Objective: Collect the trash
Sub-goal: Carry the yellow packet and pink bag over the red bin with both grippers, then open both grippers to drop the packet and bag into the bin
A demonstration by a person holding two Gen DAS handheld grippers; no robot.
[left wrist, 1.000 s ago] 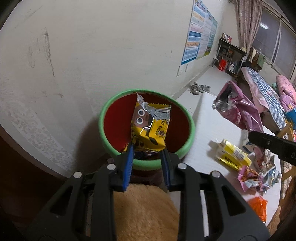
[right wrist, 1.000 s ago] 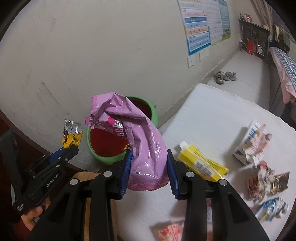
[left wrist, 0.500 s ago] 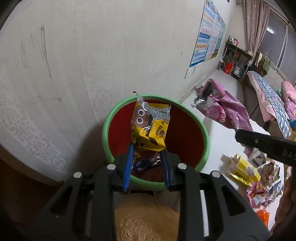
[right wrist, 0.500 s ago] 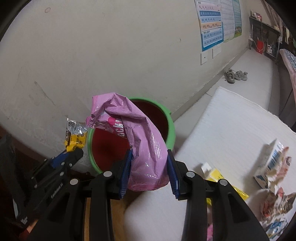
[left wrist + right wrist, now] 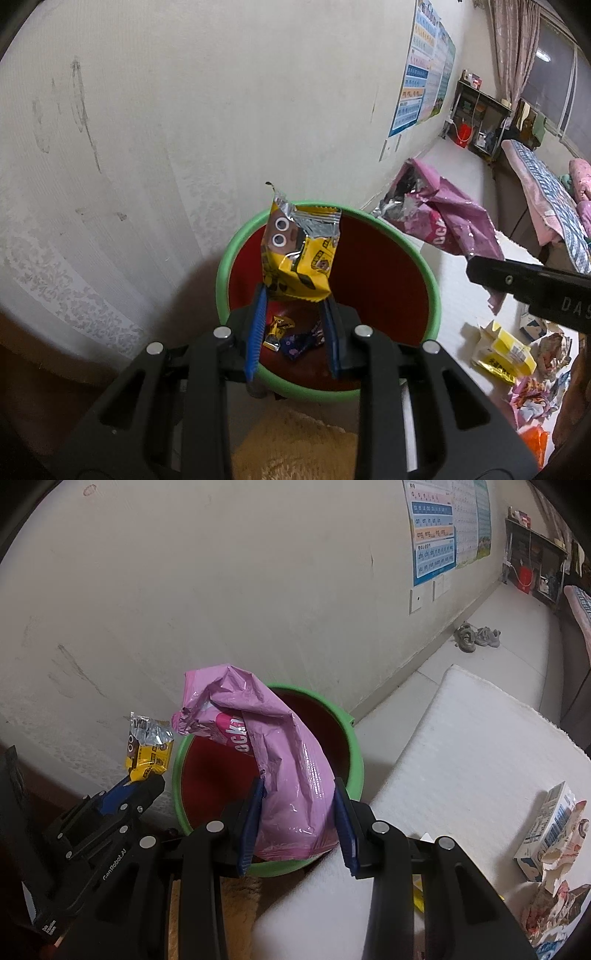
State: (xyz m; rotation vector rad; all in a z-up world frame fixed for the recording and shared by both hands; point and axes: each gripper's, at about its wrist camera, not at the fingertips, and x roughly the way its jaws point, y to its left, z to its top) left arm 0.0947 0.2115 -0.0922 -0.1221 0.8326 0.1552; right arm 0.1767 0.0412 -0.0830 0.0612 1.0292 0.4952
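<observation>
Both wrappers hang over the bin [image 5: 436, 295] — the left gripper [image 5: 293, 306] pinches the yellow wrapper [image 5: 299, 254] by its bottom edge, the right gripper [image 5: 299, 805] clamps the pink bag [image 5: 288, 775] low. Light, crinkly, slippery foil — likely to flutter when dropped.

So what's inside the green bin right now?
On the red bottom of the green bin lie two small wrappers, one yellow, one dark blue. The held yellow packet and its tool hide part of the floor.
</observation>
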